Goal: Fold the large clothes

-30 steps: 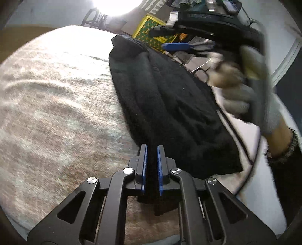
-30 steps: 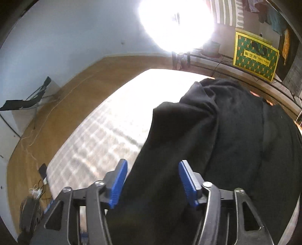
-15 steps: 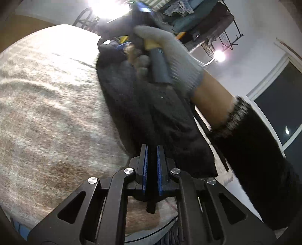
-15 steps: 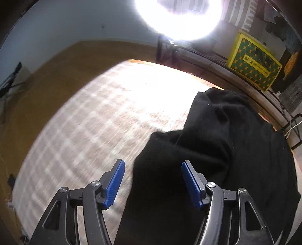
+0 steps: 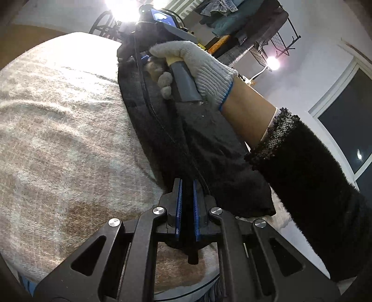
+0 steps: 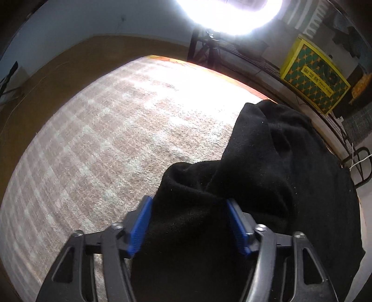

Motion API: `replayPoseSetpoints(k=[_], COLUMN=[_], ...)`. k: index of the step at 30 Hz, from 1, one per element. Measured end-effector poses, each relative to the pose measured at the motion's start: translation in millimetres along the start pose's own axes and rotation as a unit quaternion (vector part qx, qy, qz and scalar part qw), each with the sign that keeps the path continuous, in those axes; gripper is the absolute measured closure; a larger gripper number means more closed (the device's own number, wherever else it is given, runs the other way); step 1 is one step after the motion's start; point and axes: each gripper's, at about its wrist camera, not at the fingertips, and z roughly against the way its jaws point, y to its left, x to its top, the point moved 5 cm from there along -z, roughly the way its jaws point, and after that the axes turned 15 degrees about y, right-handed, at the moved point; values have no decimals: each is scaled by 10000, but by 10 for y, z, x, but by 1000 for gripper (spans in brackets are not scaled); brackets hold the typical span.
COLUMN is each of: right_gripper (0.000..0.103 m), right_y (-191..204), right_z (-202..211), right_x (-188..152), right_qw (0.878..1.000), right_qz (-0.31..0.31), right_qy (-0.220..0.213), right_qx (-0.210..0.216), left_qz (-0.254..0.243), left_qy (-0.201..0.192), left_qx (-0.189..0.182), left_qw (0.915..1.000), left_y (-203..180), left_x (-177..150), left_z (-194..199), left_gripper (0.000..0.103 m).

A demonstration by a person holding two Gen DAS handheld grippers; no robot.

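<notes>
A black garment (image 5: 186,139) lies lengthwise on the beige checked blanket (image 5: 58,139). My left gripper (image 5: 187,183) is shut on its near edge, and dark cloth shows between the blue pads. At the garment's far end, a gloved hand (image 5: 197,62) tilts my right gripper steeply down. In the right wrist view, the right gripper (image 6: 188,202) straddles a bunched fold of the black garment (image 6: 267,174). Its jaws are closing, and the cloth fills the gap between them without being pinched.
The blanket (image 6: 104,139) spreads wide to the left of the garment. A yellow-green box (image 6: 313,76) and a dark rack stand beyond the far edge. A very bright lamp (image 6: 232,14) glares there. The person's black sleeve (image 5: 313,197) crosses the right side.
The right gripper swung over to the garment's far end and came down onto it, and its jaws narrowed around the cloth. The left gripper stayed shut on the near edge.
</notes>
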Motion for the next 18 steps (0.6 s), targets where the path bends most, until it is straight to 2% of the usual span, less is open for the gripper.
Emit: replayPoseSetpoints(k=[1,2,4,8,9,12,18], right_gripper=[75,85,92,94,94,94,94], right_y=[-19,-53,-150,-452,-559,-773,-1186], right_z=[6,13,49,130,161,230,412], right_x=[-3,-4,-15,-76,-103,-171,-372], right_qw=[10000,10000,9995,9915,9863,9731,9441], right_qz=[7,-4,-115,-584,-745,-1040,-1476], right_qy=[3,6,-50,-297,-406,-660,-1209], right_qx=[-75,-52,279,1121,1415,1947,2689], left_qz=[-8,-16,-53,-147,-173,-318,-660], left_qy=[-4,-10,-34,-140,-155,-175,-62], left_qx=[12,18,48,95,109,157,248], left_qw=[10000,10000,10000,9997,9997,9992,9975], left_y=[-20,-35,-77,-144,-154,-261,-530], left_x=[-4,-4,-13,-2,11,43,93], left_z=[-3,-6,9,59,84,91,-14], left_gripper=[97,97,97,97,97,97,97])
